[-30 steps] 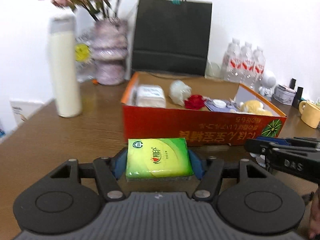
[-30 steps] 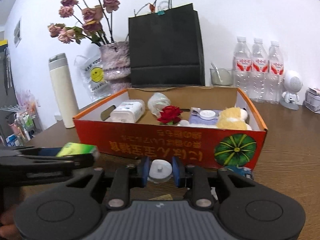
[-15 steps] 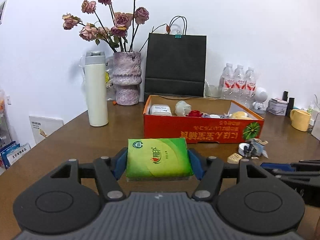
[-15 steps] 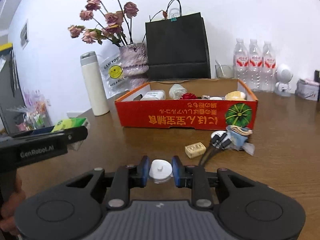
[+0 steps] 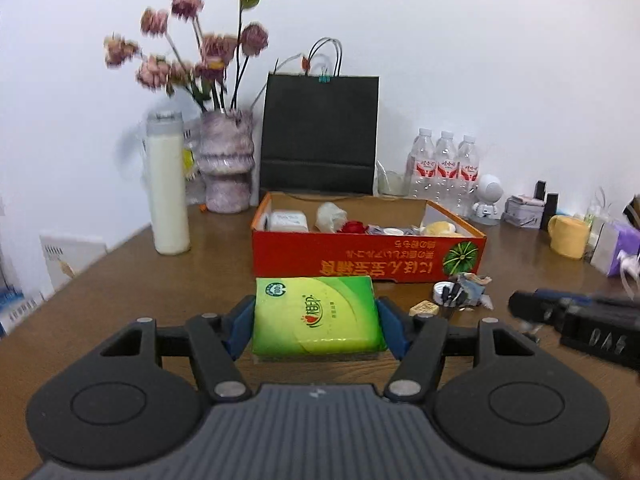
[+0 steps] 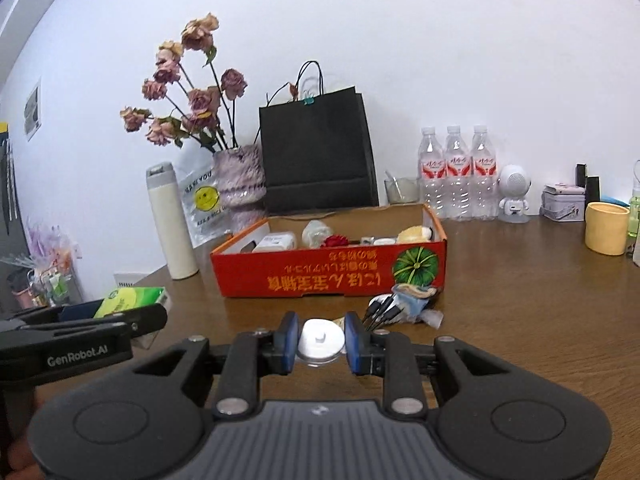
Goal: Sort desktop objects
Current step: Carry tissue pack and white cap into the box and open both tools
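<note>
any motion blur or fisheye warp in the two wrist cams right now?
Left wrist view: flowers and right gripper smeared by motion; tissue pack sharp. Right wrist view: sharp throughout, wall and table bowed by the fisheye, corners vignetted.

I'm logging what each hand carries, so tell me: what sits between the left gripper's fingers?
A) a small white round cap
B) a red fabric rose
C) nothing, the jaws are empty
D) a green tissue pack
D: in the left wrist view the left gripper has its blue pads pressed on both sides of the green tissue pack.
</note>
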